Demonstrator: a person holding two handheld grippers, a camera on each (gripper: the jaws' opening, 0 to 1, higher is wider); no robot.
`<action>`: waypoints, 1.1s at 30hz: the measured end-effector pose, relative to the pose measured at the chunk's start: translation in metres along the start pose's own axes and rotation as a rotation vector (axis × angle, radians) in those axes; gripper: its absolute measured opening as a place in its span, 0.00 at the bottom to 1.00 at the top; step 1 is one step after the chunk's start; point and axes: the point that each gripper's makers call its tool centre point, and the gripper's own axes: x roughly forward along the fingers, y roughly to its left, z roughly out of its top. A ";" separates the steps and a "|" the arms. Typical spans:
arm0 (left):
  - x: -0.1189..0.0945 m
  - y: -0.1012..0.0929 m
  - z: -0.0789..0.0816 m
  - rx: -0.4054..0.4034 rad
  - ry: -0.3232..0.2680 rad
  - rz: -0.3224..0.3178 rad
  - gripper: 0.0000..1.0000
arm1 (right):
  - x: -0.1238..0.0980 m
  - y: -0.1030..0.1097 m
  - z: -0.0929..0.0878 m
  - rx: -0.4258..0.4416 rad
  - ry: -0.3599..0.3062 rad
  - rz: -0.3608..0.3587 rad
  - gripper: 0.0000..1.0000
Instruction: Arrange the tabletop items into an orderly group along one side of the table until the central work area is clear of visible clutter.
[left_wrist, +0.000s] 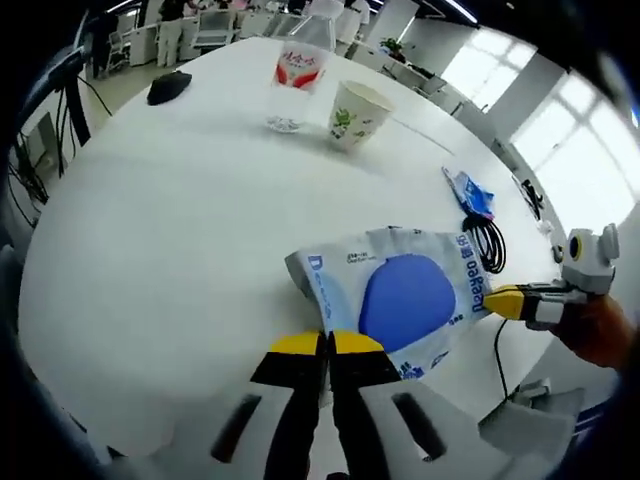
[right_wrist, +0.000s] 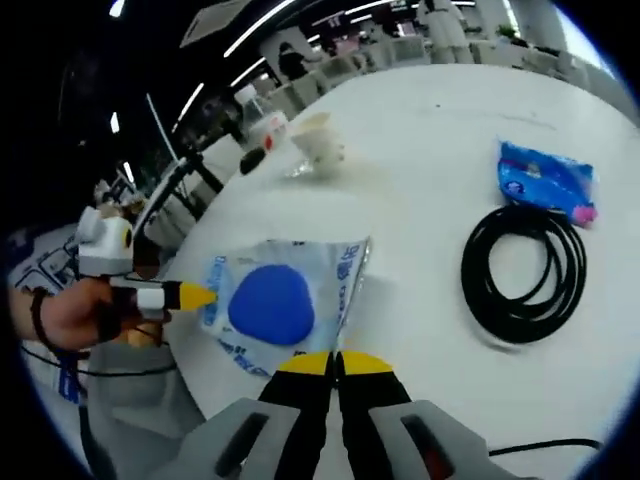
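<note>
A flat white and blue pouch (left_wrist: 400, 300) with a big blue disc printed on it lies near the edge of the white table (left_wrist: 180, 230). My left gripper (left_wrist: 326, 345) is shut at the pouch's near corner, with the thin edge between its yellow tips. My right gripper (left_wrist: 503, 301) comes in from the right, its yellow tip on the opposite edge. In the right gripper view the pouch (right_wrist: 270, 303) lies just beyond my right gripper (right_wrist: 336, 362), whose tips are shut at its edge. There the left gripper (right_wrist: 190, 295) pinches the far side.
Further along the table stand a clear bottle (left_wrist: 297, 75) with a red label and a paper cup (left_wrist: 356, 112), and a black mouse (left_wrist: 170, 88) lies there too. A coiled black cable (right_wrist: 525, 270) and a small blue packet (right_wrist: 545, 178) lie beside the pouch. A hand (right_wrist: 70, 315) holds the left gripper.
</note>
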 end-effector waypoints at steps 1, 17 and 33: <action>0.000 0.000 -0.001 -0.004 0.000 -0.011 0.00 | -0.001 0.003 -0.002 0.011 -0.002 -0.003 0.00; -0.002 0.005 -0.010 0.014 0.010 -0.086 0.12 | 0.002 0.002 -0.015 0.047 -0.024 0.019 0.06; 0.003 0.013 -0.021 0.041 0.039 -0.098 0.03 | 0.011 0.009 -0.014 0.036 -0.003 0.031 0.10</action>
